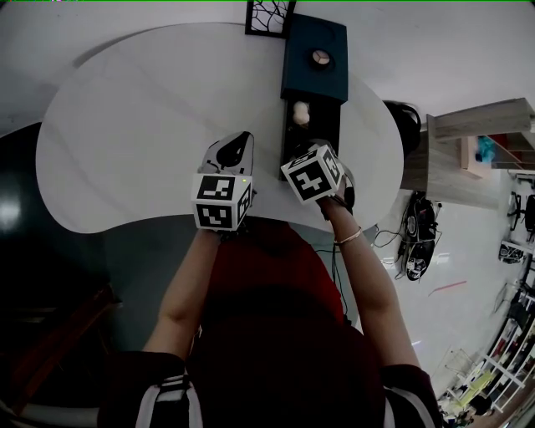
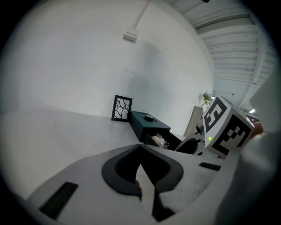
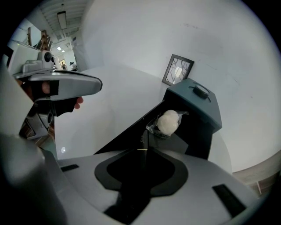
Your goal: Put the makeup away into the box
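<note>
Currently, left gripper [image 2: 140, 147] hangs above the white table [image 1: 142, 125], jaws together; a small red spot shows in the gap behind them, which I cannot identify. Black patterned frame [image 1: 269, 17] stands at the far edge, just left of the dark teal box [image 1: 301, 42]. Right gripper [image 3: 143, 151] points steeply down, clamped on a thin dark stick [image 3: 142, 139] with a gold band. Stick's tip is over the box's open drawer [image 1: 330, 117]; contact cannot be judged. Wrapped white puff [image 3: 168, 121] lies inside the drawer.
</note>
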`<state>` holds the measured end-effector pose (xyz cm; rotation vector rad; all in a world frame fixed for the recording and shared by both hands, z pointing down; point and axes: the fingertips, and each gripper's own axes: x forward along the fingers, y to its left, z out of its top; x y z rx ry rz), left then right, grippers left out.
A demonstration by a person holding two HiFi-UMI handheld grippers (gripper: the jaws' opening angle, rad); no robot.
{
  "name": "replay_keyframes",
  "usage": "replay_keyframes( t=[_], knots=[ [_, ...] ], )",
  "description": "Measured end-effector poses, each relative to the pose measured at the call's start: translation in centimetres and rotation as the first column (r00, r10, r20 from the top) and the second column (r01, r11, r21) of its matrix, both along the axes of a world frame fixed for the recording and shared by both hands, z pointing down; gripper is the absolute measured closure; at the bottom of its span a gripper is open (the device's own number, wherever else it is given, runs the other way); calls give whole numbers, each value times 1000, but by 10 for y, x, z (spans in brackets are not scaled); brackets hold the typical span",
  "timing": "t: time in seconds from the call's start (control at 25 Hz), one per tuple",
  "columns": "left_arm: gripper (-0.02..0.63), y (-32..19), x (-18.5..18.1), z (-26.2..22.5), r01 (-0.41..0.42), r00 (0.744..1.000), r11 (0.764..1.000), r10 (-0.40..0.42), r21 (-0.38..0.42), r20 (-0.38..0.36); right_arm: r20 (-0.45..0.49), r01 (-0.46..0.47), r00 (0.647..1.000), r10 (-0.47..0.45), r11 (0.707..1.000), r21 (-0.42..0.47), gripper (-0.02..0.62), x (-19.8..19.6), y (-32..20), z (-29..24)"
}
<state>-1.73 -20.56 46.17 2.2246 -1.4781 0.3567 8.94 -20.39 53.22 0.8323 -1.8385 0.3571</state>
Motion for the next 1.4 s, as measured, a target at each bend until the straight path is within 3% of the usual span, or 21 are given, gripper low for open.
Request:
replay_keyframes(
  t=[0.32, 1.08, 1.4],
  knots=[
    [584, 4, -4, 1, 9, 1000, 1000, -9, -4, 2, -24, -1, 1000, 1, 1000, 21, 489, 1, 0, 1],
    [584, 10, -7, 1, 16, 1000, 1000, -16, -9, 9, 19, -8, 1000, 7, 1000, 27, 488, -2, 0, -3],
    [584, 12, -8, -4, 17, 1000, 1000, -17, 3, 16, 118, -73, 991, 66, 996, 52, 489, 3, 1, -17]
  ],
)
